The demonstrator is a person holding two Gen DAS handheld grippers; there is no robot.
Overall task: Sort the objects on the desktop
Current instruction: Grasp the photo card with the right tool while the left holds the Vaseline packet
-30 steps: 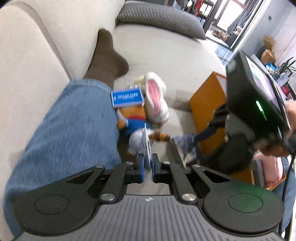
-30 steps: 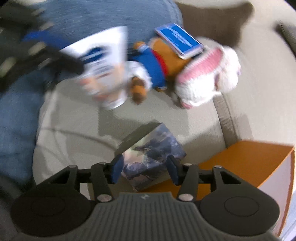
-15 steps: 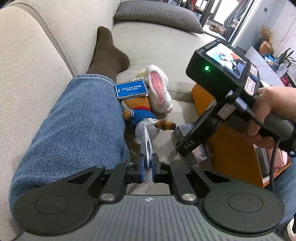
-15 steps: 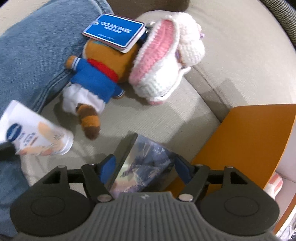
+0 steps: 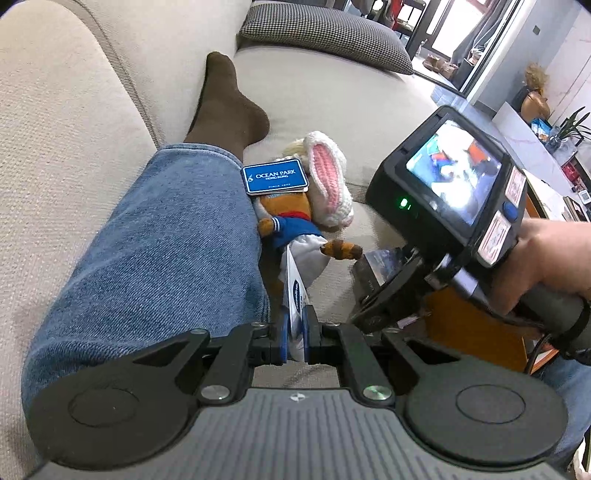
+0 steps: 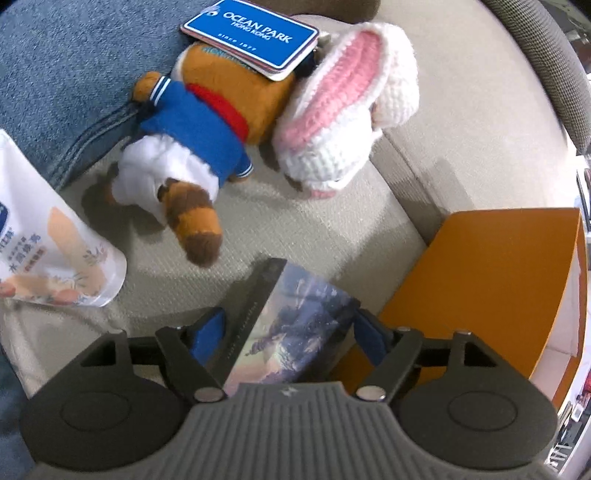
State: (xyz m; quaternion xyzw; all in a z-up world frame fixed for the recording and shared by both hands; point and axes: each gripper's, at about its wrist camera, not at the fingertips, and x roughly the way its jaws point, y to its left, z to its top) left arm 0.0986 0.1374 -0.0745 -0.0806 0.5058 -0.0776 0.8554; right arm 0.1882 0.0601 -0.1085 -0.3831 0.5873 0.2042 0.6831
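Observation:
My left gripper point(image 5: 294, 328) is shut on a flat white snack pouch point(image 5: 294, 291), seen edge-on; the pouch also shows in the right wrist view point(image 6: 48, 236) at the left. My right gripper point(image 6: 291, 328) is wide open around a dark picture-covered box point(image 6: 284, 325) lying on the sofa; the blue pads flank it, contact unclear. The box also shows in the left wrist view point(image 5: 380, 262). A brown plush in a blue sailor top point(image 6: 207, 122) with a blue Ocean Park tag point(image 6: 251, 31) and a white-pink crocheted rabbit point(image 6: 343, 122) lie beyond.
A jeans-clad leg point(image 5: 155, 251) with a brown sock point(image 5: 225, 107) lies along the beige sofa point(image 5: 332, 103) on the left. An orange box point(image 6: 491, 280) stands at the right against the seat. A checked cushion point(image 5: 325, 31) sits far back.
The right gripper moved closer and lower over the picture box, its jaws now straddling it. The left gripper stays shut on the pouch, shifted slightly.

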